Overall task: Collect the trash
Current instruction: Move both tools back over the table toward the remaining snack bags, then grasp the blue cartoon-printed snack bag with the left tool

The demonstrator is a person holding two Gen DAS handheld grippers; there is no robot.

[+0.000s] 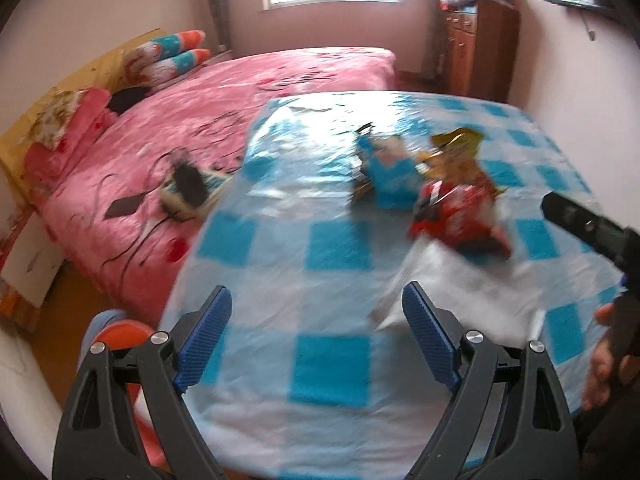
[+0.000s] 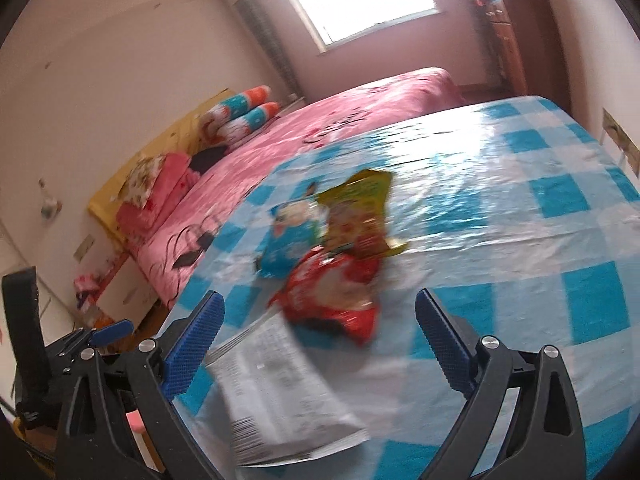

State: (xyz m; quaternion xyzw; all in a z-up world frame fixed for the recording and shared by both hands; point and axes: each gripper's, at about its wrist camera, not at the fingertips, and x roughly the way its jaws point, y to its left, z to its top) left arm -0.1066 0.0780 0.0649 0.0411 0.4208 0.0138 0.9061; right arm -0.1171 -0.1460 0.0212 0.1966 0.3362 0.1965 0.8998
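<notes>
Nothing is looking collected yet: all the trash is still lying on the counter [image 1: 328, 248], which is wearing a blue-and-white checked cloth, and no bin or bag for it is showing in either view.

The trash is sitting in one loose cluster. A red snack bag [image 2: 336, 296] is lying nearest, a blue packet [image 2: 286, 240] is lying just beyond it toward the bed [image 1: 224, 92], and a yellow-green wrapper [image 2: 360, 212] is overlapping the red bag on its far side. A white printed sheet [image 2: 276, 392], possibly a flattened bag or paper, though the blur is making that hard to settle, is lying closest of all, its far corner tucked against the red bag.

The left claw [image 1: 320, 344] is standing spread wide with nothing between its blue pads, hovering over bare cloth; the cluster is lying ahead of it and off to its right, well apart from the fingertips. The right claw [image 2: 320, 344] is likewise gaping and empty. The white sheet is lying between its fingers but below them, and the red bag is sitting just ahead of the gap, so this claw is looking better placed for a first pick. In the left view the right claw's dark body is poking in at the right edge.
</notes>
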